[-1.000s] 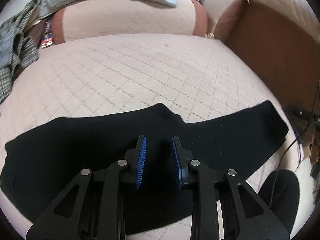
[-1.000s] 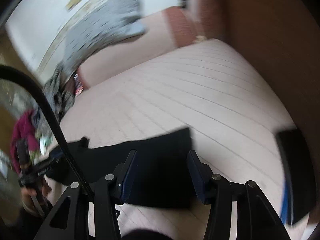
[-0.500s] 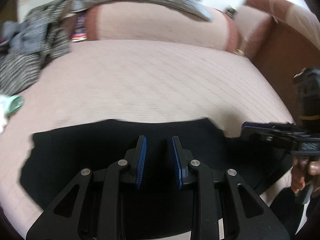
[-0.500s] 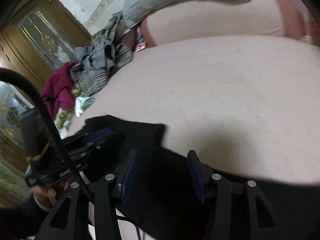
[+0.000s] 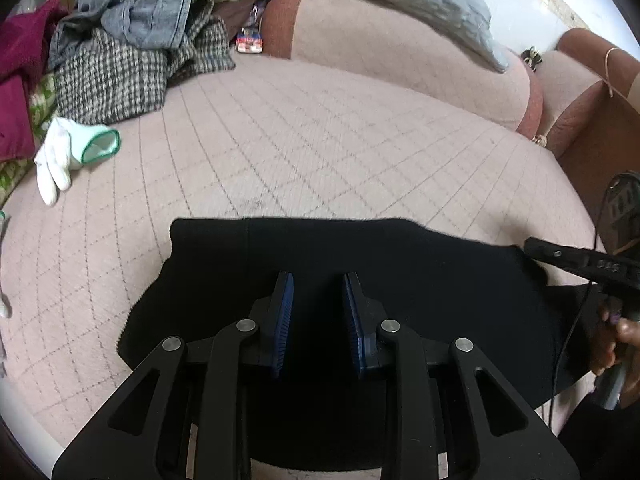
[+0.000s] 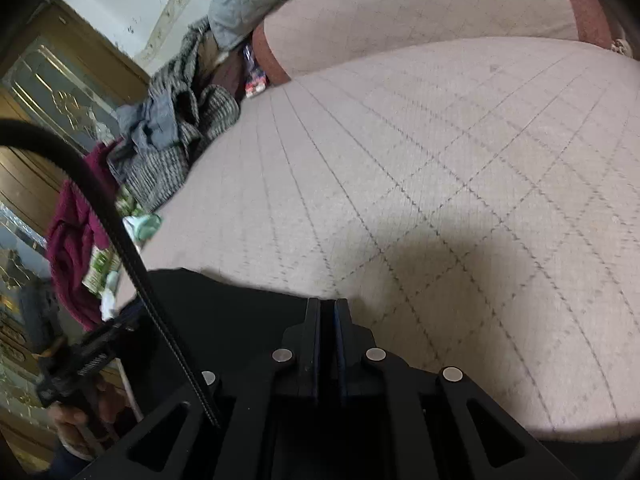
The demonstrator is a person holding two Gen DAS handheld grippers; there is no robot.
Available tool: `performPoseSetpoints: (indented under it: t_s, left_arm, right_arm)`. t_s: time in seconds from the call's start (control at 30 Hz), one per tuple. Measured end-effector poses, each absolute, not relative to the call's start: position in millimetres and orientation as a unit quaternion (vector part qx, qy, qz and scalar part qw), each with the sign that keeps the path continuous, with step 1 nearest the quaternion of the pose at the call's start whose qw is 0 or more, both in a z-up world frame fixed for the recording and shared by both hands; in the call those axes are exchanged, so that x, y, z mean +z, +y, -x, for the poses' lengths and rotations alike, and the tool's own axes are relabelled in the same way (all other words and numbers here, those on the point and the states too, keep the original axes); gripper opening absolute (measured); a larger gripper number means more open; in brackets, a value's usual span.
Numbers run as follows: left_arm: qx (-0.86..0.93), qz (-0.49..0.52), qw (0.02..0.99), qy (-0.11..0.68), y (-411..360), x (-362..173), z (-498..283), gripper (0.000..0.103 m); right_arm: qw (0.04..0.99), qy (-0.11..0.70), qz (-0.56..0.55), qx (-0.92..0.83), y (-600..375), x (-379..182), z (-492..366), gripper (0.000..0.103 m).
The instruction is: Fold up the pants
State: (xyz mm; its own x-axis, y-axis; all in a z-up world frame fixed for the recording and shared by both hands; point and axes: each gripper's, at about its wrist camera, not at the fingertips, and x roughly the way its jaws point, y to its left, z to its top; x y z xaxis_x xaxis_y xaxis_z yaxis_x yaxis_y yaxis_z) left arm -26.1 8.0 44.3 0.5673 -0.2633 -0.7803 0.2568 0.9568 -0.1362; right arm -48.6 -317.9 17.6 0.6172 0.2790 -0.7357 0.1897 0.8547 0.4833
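Pants (image 5: 400,264) are lying flat on the quilted pink sofa seat (image 5: 304,152), a black slab running left to right across the lower half of the left wrist view, long axis sideways to me. My left gripper (image 5: 316,312) hangs right over the middle of them, blue pads spread apart with nothing between, so it's released. My right gripper (image 6: 327,320) sits at the pants' right end, lower centre of its own view, with the pads squeezed together; the black cloth (image 6: 240,320) reaches up to the tips but I honestly can't tell if any fabric is actually pinched. From the left view that right gripper (image 5: 536,246) pokes in at the right edge, touching the cloth edge. So the right one is nearer an end, and my guess is the fold goes across towards the left end.

Writing-wise: a small red and blue packet (image 5: 249,42) at upper left has print, too small to read.
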Motion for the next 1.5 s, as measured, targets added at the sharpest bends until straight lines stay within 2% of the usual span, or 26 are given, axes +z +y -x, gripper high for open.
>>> performPoseSetpoints:
  t_s: [0.03, 0.1, 0.13, 0.17, 0.23, 0.27, 0.33, 0.37, 0.47, 0.63, 0.83, 0.9, 0.97, 1.03, 1.27, 1.33, 1.4, 1.5]
  left_arm:
    - [-0.147, 0.008, 0.886, 0.439, 10.9, 46.5, 24.4, 0.024]
    - [-0.142, 0.021, 0.888, 0.436, 18.2, 51.3, 24.1, 0.024]
    - [-0.140, 0.026, 0.888, 0.437, 21.1, 51.9, 23.6, 0.024]
    - [-0.137, 0.034, 0.887, 0.439, 24.9, 52.0, 22.6, 0.024]
    - [-0.134, 0.048, 0.883, 0.447, 30.2, 49.5, 22.1, 0.024]
    - [-0.133, 0.050, 0.881, 0.451, 30.9, 47.8, 21.8, 0.024]
    - [-0.132, 0.042, 0.882, 0.451, 28.6, 46.8, 23.7, 0.024]
    - [-0.132, 0.034, 0.883, 0.448, 26.4, 47.5, 24.7, 0.024]
    - [-0.131, 0.018, 0.887, 0.442, 22.8, 45.7, 25.5, 0.024]
    - [-0.120, 0.008, 0.890, 0.439, 16.2, 40.1, 25.4, 0.024]
    - [-0.132, 0.006, 0.891, 0.435, 4.1, 51.2, 34.1, 0.024]
    - [-0.142, 0.001, 0.892, 0.428, -5.4, 56.9, 40.7, 0.024]
    - [-0.158, -0.003, 0.892, 0.423, -16.6, 61.6, 47.3, 0.024]
    - [-0.180, -0.007, 0.889, 0.420, -31.0, 65.4, 54.2, 0.024]
    - [-0.241, -0.027, 0.870, 0.429, -92.3, 69.2, 73.8, 0.024]
    - [-0.261, -0.034, 0.862, 0.433, -112.8, 69.3, 77.1, 0.029]
    - [-0.285, -0.036, 0.854, 0.434, -133.2, 69.0, 82.1, 0.052]
    - [-0.317, -0.040, 0.841, 0.438, -164.3, 68.9, 87.1, 0.053]
  right_arm:
    - [0.860, 0.430, -0.273, 0.025, -319.6, 24.5, 51.5, 0.008]
    - [0.864, 0.427, -0.265, 0.028, -320.6, 36.4, 57.3, 0.027]
    - [0.863, 0.432, -0.259, 0.029, -320.1, 37.3, 57.9, 0.048]
    - [0.861, 0.441, -0.251, 0.031, -317.7, 36.0, 57.1, 0.050]
    - [0.855, 0.456, -0.246, 0.040, -313.8, 28.1, 53.2, 0.048]
    - [0.851, 0.461, -0.248, 0.045, -312.0, 22.1, 50.7, 0.034]
    - [0.847, 0.461, -0.256, 0.062, -307.2, 12.3, 45.5, 0.015]
    - [0.853, 0.457, -0.246, 0.057, -304.9, 11.8, 44.3, 0.010]
    - [0.867, 0.438, -0.233, 0.047, -305.8, 20.8, 45.7, 0.009]
    - [0.868, 0.453, -0.203, 0.019, -300.3, 9.6, 40.9, 0.009]
    - [0.874, 0.443, -0.202, 0.008, -305.6, 40.7, 61.8, 0.013]
    - [0.881, 0.435, -0.187, 0.005, -305.4, 53.5, 76.4, 0.019]
    - [0.886, 0.426, -0.186, 0.000, -311.9, 64.1, 97.2, 0.030]
    - [0.888, 0.414, -0.203, -0.010, -323.5, 72.3, 123.6, 0.035]
    - [0.883, 0.410, -0.222, -0.061, -360.0, 81.8, 208.7, 0.040]
    - [0.881, 0.410, -0.223, -0.076, -367.1, 80.9, 232.4, 0.042]
    - [0.879, 0.410, -0.227, -0.091, -374.3, 79.3, 255.8, 0.044]
    - [0.873, 0.407, -0.244, -0.114, -386.2, 71.2, 292.4, 0.046]
